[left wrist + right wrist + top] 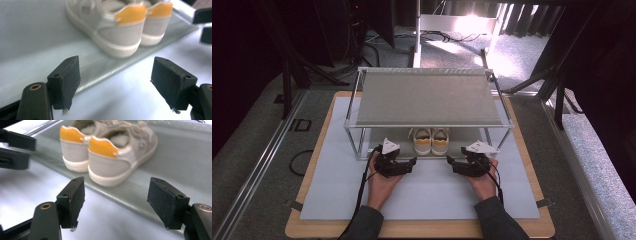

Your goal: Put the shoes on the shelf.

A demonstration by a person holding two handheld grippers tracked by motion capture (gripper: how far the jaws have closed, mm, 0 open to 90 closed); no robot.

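- Mat (337, 190), pale grey, covered most of the wooden table (302, 227); the rack's (429, 97) metal frame stood on its far half, w/ a grey top shelf and a low bottom shelf.
- Left hand (382, 185) came in from the bottom edge, palm on the mat, holding the left gripper (408, 165) just in front of the rack's bottom shelf, left of centre.
- Left gripper's jaws stood wide apart w/ nothing between them; in the left gripper view only bare mat and the shelf edge lay in the gap, pads (66, 81) touching nothing.
- Shoes (431, 141), a white pair w/ orange heel tabs, sat side by side on the bottom shelf at centre, heels toward the person, toes pointing away.
- In the left gripper view the shoes (120, 32) were ahead and slightly right; in the right gripper view the shoes (105, 155) were ahead and slightly left. Both grippers near them, not touching.
- Right gripper (455, 165) sat just in front of the shelf, right of centre, facing inward toward the left one; the two well apart.
- Right gripper's jaws also wide open and empty, pads (72, 202) clear of the shoes.
- Right hand (484, 182) rested behind it on the mat, dark sleeve (499, 220) at the bottom edge.
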